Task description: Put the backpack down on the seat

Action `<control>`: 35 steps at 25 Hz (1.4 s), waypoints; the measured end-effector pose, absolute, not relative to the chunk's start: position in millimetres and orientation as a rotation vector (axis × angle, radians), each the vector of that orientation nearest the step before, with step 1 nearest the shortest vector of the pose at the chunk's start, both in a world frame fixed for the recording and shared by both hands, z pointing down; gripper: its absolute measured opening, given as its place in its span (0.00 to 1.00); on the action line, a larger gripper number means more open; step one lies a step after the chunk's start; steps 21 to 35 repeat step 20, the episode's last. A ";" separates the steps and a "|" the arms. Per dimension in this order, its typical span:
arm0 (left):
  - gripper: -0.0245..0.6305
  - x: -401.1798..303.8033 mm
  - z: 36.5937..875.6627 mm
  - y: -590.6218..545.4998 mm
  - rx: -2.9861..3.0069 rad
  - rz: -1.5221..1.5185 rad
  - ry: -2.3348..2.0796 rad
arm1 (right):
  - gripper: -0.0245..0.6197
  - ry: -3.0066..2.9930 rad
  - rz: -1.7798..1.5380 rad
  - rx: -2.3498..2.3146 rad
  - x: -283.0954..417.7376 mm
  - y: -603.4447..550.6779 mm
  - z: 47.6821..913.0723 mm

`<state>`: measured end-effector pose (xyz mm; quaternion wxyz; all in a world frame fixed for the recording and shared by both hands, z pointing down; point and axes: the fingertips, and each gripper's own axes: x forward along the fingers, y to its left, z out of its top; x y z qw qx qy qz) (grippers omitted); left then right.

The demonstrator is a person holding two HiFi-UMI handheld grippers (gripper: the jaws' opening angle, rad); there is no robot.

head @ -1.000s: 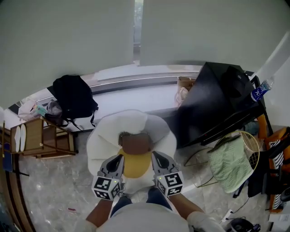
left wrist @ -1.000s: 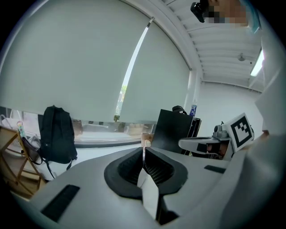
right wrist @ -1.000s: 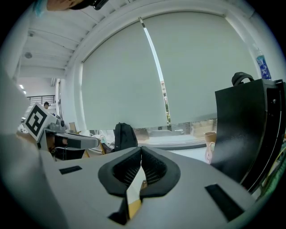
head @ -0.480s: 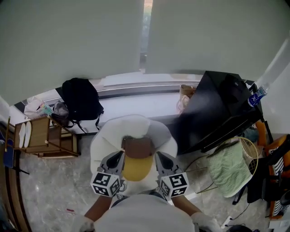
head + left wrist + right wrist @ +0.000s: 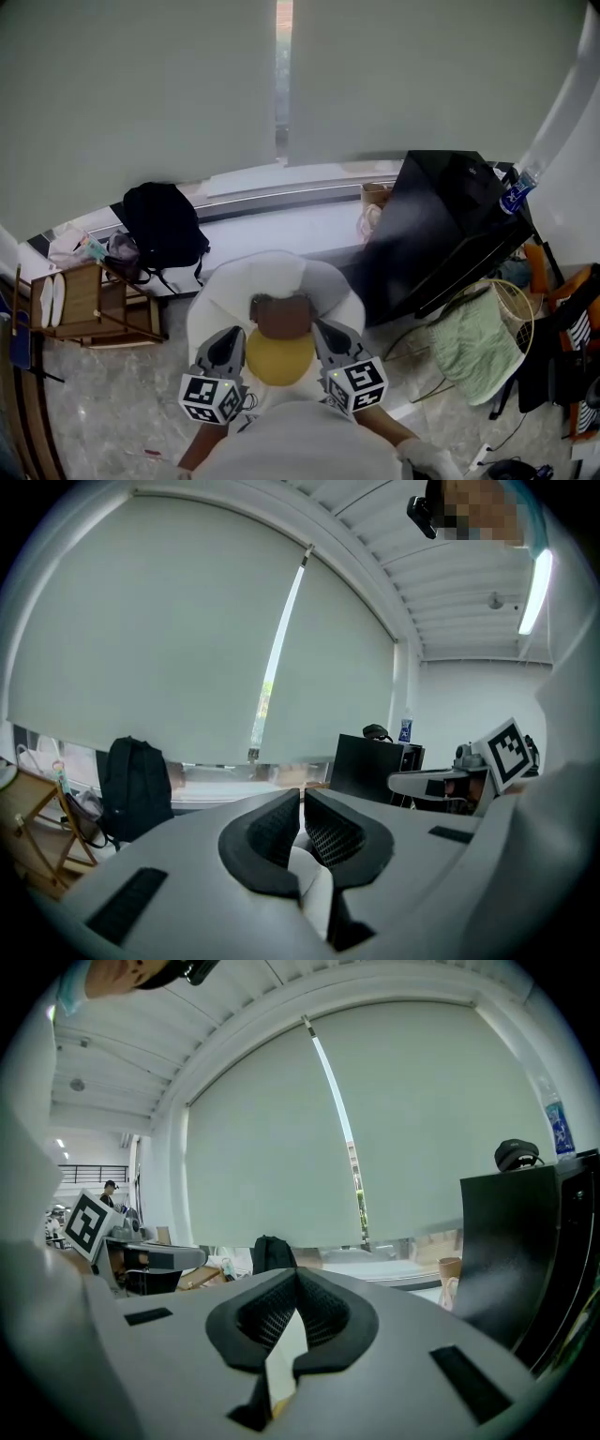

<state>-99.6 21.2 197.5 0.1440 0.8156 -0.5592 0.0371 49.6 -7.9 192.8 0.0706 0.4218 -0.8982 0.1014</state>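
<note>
Drawn blinds (image 5: 141,84) back a window ledge (image 5: 281,217) with a black bag (image 5: 164,225) at its left end, while the left tongs (image 5: 229,343) and right tongs (image 5: 324,337) each clamp the white backpack (image 5: 272,279), held near the ledge's middle.

The right gripper (image 5: 293,1279) has its fingers (image 5: 265,1318) pressed together on a pale strap (image 5: 284,1354). Beyond them, a black backpack (image 5: 272,1253) stands under the blind (image 5: 262,1162).
</note>
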 end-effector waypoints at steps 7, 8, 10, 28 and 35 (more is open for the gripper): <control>0.10 -91.7 192.8 23.0 2.372 0.070 -1.583 | 0.09 -2.703 0.318 1.288 56.0 -4.8 192.4; 0.10 -90.7 193.9 24.3 2.370 0.072 -1.579 | 0.09 -2.703 0.321 1.290 56.3 -4.4 193.0; 0.10 -89.9 196.3 25.9 2.364 0.076 -1.572 | 0.09 -2.704 0.326 1.292 56.4 -3.6 194.2; 0.10 -88.0 194.9 23.5 2.375 0.127 -1.569 | 0.09 -2.695 0.350 1.308 64.9 -3.1 197.7; 0.10 -88.0 194.9 23.5 2.375 0.127 -1.569 | 0.09 -2.695 0.350 1.308 64.9 -3.1 197.7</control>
